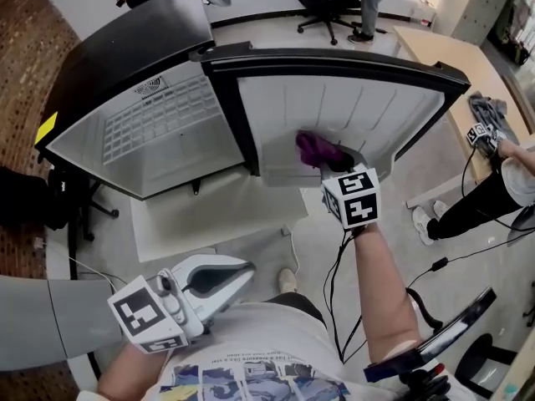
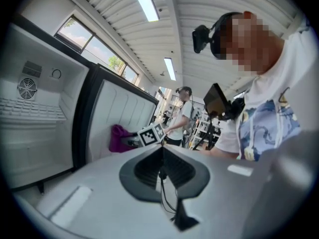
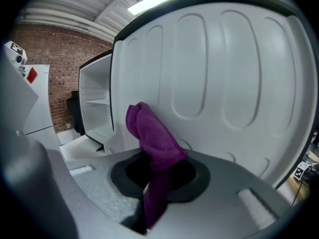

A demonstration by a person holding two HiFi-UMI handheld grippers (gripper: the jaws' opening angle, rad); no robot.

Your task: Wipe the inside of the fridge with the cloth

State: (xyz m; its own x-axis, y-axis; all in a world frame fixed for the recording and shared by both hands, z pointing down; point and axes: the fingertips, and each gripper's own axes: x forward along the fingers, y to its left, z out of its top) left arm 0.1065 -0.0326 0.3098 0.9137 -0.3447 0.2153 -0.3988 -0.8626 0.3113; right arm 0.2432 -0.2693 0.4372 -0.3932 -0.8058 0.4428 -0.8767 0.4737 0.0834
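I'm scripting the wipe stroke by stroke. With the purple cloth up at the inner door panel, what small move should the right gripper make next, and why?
Probably press the purple cloth flat on the door panel and sweep it sideways. The right gripper is shut on the cloth, which sits at the panel's lower part; firm contact isn't evident.

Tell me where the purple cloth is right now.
Right of centre in the head view: the purple cloth is clamped in the right gripper, against the white inner face of the open fridge door.
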